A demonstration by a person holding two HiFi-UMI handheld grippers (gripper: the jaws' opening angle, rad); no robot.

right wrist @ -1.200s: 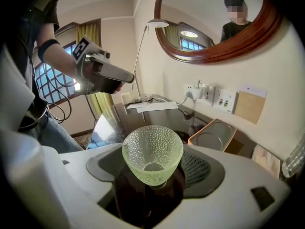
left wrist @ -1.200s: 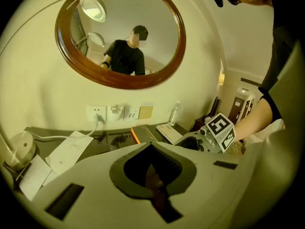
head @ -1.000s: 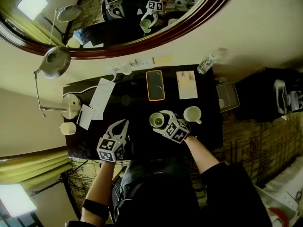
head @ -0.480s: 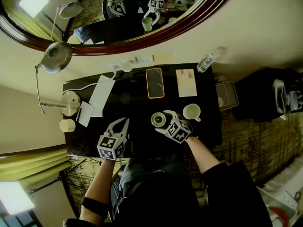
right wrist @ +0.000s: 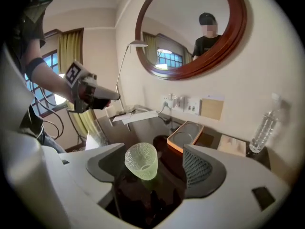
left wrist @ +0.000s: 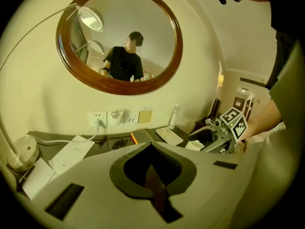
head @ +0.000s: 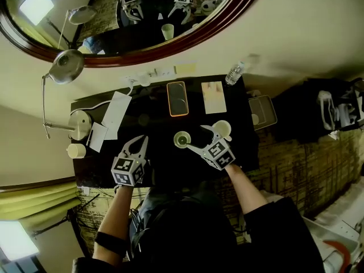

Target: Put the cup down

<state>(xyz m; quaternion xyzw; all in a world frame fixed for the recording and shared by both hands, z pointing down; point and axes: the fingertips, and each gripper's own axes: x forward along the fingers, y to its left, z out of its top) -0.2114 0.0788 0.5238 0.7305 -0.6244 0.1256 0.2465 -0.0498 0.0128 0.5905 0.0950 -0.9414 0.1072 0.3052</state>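
Holds right gripper (head: 197, 137) jaws wide apart, just narrowed a little; shows green cup (head: 182, 139) upright on dark table (head: 152, 124), just ahead of that gap, touching neither pad; holds left gripper (head: 140, 141) jaws together, empty.

Black shirt (head: 187, 232); white left tool (head: 140, 140) and right tool (head: 193, 137) bear marker cubes (head: 126, 171).

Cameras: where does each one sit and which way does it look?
Head view: on the person's head, looking steeply down at the table; both forearms show.
Left gripper view: on the left gripper, facing the mirror; its shut jaws show.
Right gripper view: on the right gripper, facing the cup; its open jaws and the left arm show.
Shared: the mirror, in all three.
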